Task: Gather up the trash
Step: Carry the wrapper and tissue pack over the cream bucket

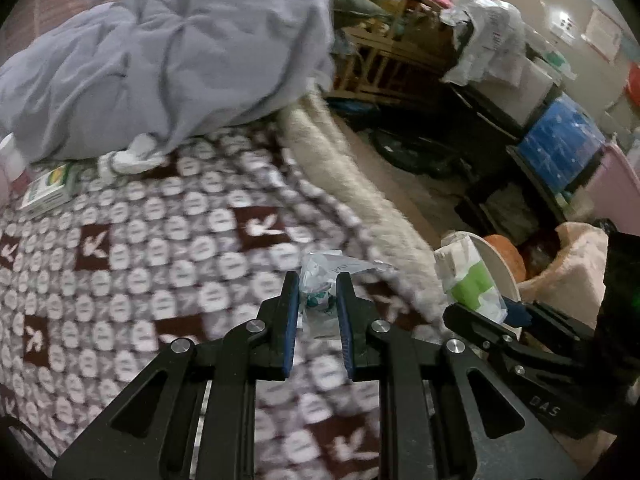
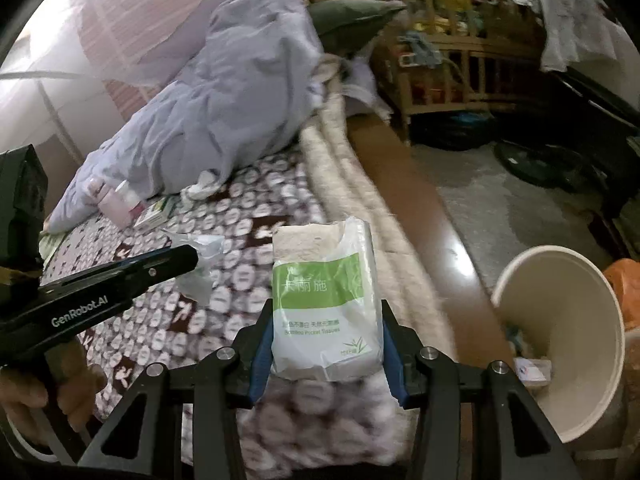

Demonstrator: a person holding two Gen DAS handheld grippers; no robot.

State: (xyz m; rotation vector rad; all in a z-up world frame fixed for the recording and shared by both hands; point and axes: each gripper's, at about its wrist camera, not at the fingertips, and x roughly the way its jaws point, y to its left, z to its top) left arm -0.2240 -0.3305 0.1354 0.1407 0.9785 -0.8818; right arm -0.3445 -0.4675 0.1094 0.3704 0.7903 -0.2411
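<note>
Jaws of the left gripper (image 1: 318,292) are nearly closed, pinching a crumpled wrapper (image 1: 320,280) above the patterned blanket (image 1: 160,240). Right gripper (image 2: 326,332) jaws stand partly apart, clamped on a green-and-white tissue pack (image 2: 326,300). Right of them, below the bed's edge, sits a white bin (image 2: 560,340) with scraps inside.

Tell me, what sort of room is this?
Most likely a lived-in bedroom. There is a bed with a patterned blanket and a rumpled grey-blue duvet, a wooden crib piled with things beside it, and cluttered storage boxes along the wall.
</note>
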